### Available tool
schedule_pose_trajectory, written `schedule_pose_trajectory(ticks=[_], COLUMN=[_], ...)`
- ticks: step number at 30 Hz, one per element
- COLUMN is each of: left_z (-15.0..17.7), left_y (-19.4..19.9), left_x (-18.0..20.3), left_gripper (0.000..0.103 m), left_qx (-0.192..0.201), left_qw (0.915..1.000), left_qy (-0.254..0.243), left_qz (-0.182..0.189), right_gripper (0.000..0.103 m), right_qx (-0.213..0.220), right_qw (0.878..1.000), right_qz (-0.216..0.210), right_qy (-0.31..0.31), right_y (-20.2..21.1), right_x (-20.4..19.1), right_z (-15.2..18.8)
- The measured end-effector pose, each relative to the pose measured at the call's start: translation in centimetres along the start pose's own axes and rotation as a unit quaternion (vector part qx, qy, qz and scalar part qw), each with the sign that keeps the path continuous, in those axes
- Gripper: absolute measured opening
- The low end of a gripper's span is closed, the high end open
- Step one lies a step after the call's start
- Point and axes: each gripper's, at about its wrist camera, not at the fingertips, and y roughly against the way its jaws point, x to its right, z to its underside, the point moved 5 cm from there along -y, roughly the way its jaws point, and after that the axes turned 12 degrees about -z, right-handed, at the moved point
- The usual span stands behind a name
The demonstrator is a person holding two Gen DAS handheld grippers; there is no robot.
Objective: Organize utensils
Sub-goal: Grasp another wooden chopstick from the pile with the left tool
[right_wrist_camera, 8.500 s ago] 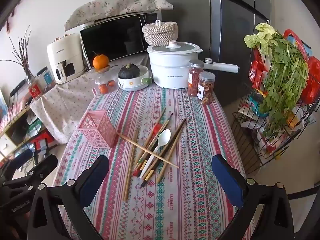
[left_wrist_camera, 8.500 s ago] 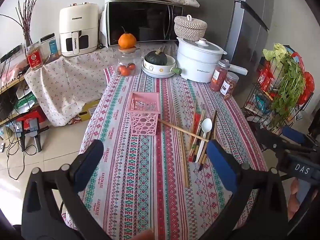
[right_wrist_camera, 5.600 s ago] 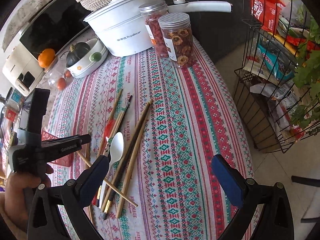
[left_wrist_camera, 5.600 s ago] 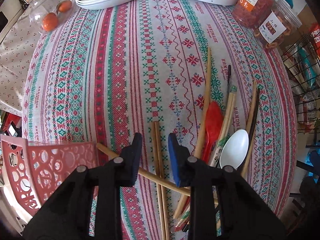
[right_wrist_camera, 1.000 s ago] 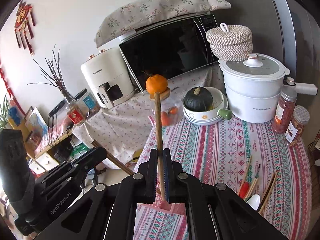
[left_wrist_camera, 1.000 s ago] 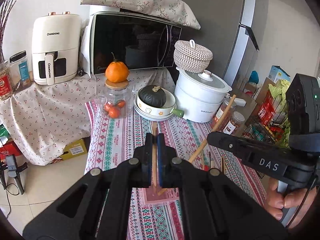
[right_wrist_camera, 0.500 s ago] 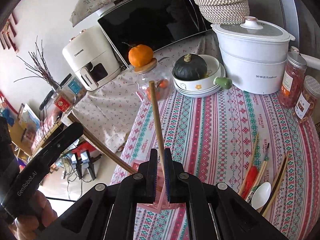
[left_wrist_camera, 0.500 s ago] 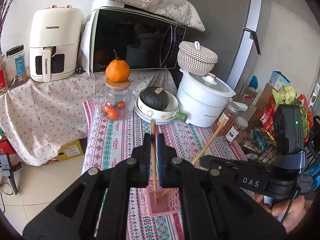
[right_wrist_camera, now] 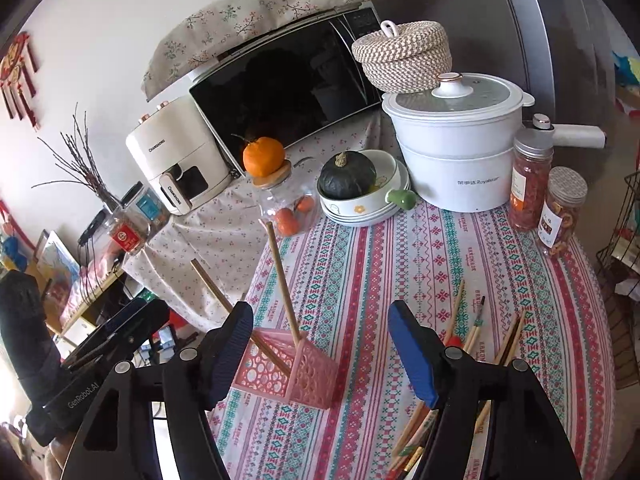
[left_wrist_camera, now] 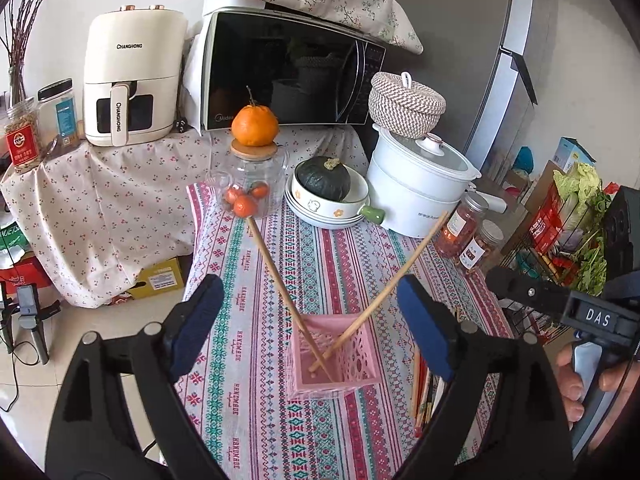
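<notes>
Left gripper (left_wrist_camera: 310, 330): fingers spread wide, blue pads to either side of the basket, nothing between them.
Right gripper (right_wrist_camera: 320, 350): fingers wide apart too, holding nothing; the left pad sits in front of the basket's near corner in its own view.
Basket (left_wrist_camera: 352, 364): pink, perforated, standing upright on the tabletop (left_wrist_camera: 320, 264) near its left edge.
Chopsticks (left_wrist_camera: 276, 276): two wooden ones stand in the basket, lower ends at the bottom, crossing each other just above the rim; one leans up to the left, the other (left_wrist_camera: 404, 272) up to the right. In the right wrist view both (right_wrist_camera: 282, 276) lean out toward the far left.
Loose utensils (right_wrist_camera: 472, 332): more chopsticks and something red lie flat on the cloth to the right of the basket, partly hidden by the right gripper's fingers; their near ends (left_wrist_camera: 424, 384) show beside the left gripper's right finger.
Far end of tabletop: glass jar (left_wrist_camera: 250, 184) with an orange (left_wrist_camera: 255, 126) on its lid, bowl holding a dark squash (left_wrist_camera: 326, 180), white pot (left_wrist_camera: 420, 188), two spice jars (right_wrist_camera: 530, 178).
</notes>
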Motion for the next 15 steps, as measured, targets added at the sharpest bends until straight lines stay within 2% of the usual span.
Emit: schedule_pose_trajectory(ticks=[2,4,10,15], left_z=[0.8,1.6,4.4,7.3], left_y=[0.4,0.8,1.1,0.7], left_x=[0.5,1.2,4.1,6.7], left_gripper=[0.095,0.097,0.097,0.097], left_qx=[-0.010,-0.017,-0.048,-0.088], left_qw=[0.9999,0.9998,0.9972,0.9922], left_qy=[-0.002,-0.011,-0.056,-0.088], left_qz=[-0.002,-0.006,-0.011,-0.007], right_gripper=[0.084,0.087,0.090,0.092], right_qx=[0.003,0.003,-0.016,-0.014], right_qw=[1.000,1.000,0.997,0.992], right_qz=[0.015,0.029,0.073,0.109], right_qy=[-0.003,-0.006,-0.022,-0.055], right_y=[1.3,2.5,5.0,7.2], right_x=[0.8,1.7,4.8,8.6], right_z=[0.5,1.2,3.6,5.6])
